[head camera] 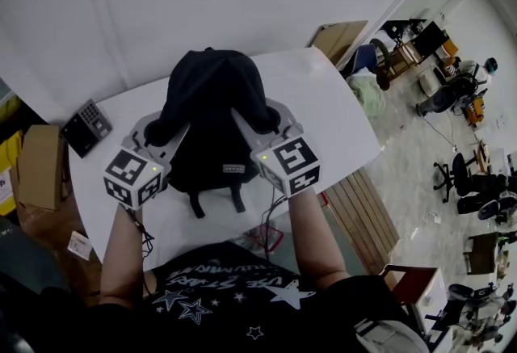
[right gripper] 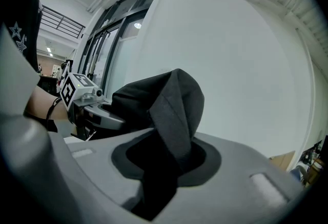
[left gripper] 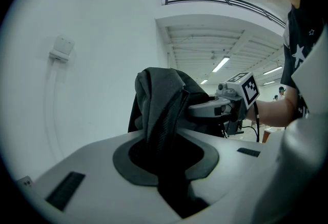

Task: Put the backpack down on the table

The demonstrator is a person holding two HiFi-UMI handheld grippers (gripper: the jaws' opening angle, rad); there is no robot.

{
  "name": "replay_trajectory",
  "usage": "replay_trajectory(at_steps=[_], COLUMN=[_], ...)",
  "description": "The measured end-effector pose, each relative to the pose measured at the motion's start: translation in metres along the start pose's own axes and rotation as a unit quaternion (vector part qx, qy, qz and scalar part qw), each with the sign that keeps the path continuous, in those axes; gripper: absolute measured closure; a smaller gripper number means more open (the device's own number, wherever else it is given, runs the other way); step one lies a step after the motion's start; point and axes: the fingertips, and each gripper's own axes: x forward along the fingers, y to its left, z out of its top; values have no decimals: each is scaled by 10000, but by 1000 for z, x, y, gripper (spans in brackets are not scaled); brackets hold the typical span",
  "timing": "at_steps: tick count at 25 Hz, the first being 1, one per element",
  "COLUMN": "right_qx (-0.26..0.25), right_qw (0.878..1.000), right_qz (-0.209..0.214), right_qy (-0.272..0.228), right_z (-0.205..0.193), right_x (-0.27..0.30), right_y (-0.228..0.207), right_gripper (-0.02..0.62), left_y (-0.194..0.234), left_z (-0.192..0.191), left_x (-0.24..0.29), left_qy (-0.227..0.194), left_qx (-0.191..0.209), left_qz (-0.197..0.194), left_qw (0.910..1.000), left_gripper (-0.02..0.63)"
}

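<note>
A black backpack [head camera: 210, 117] stands upright on the white table [head camera: 323, 101], with its straps [head camera: 196, 203] hanging toward me. My left gripper [head camera: 157, 132] is at its left shoulder, shut on a fold of the dark fabric [left gripper: 164, 100] that runs down between the jaws [left gripper: 166, 166]. My right gripper [head camera: 258, 119] is at the pack's right shoulder. A thick fold of fabric [right gripper: 177, 110] still stands between its jaws [right gripper: 164, 166], which are a little apart and not pinching it. Each gripper shows in the other's view, the right gripper [left gripper: 225, 105] and the left gripper [right gripper: 87, 105].
A dark keypad device [head camera: 87, 127] lies at the table's left end, next to a cardboard box [head camera: 40, 165] on the floor. A white wall runs behind the table. A wooden board [head camera: 339, 38] leans at the far right corner, with office chairs [head camera: 464, 178] beyond.
</note>
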Motion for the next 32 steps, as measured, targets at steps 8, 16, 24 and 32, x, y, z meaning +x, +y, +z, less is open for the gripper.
replay_trajectory(at_steps=[8, 16, 24, 32], right_qx=[91, 186, 272, 300], right_qw=[9999, 9998, 9988, 9982], right_qz=[54, -77, -342, -394], right_qy=[32, 4, -228, -338], right_z=[-2, -5, -1, 3], right_x=[-1, -13, -37, -70], right_y=[3, 2, -6, 3], right_gripper=[303, 204, 204, 206], left_y=[2, -4, -3, -17], left_z=[0, -2, 3, 8], left_x=[0, -2, -17, -43], left_qy=[-31, 19, 12, -6], left_qx=[-44, 52, 78, 90], left_qz=[161, 338, 633, 954], left_qw=[9999, 9994, 9980, 9954], left_gripper=[468, 273, 252, 253])
